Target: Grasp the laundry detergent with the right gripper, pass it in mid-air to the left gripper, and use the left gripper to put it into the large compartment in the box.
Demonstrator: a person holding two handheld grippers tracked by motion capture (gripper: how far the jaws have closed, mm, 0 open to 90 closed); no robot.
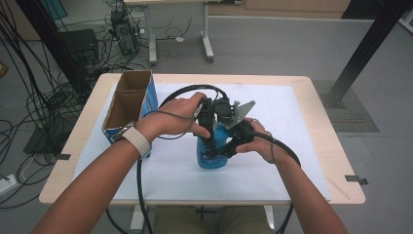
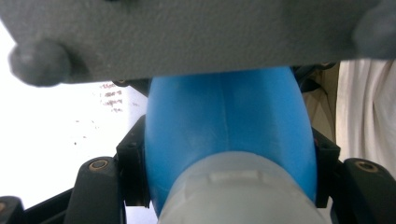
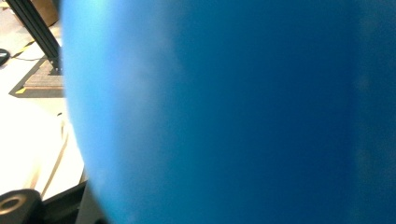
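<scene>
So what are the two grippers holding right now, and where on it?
Both are shut on the blue bottle: the left gripper clamps its upper body just below the pale cap, the right gripper its side.

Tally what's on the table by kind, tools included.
Blue bottle: 1
Open cardboard box: 1
White mat: 1
Tools: 2, left tool and right tool, both shut on the bottle
Total: 5
</scene>
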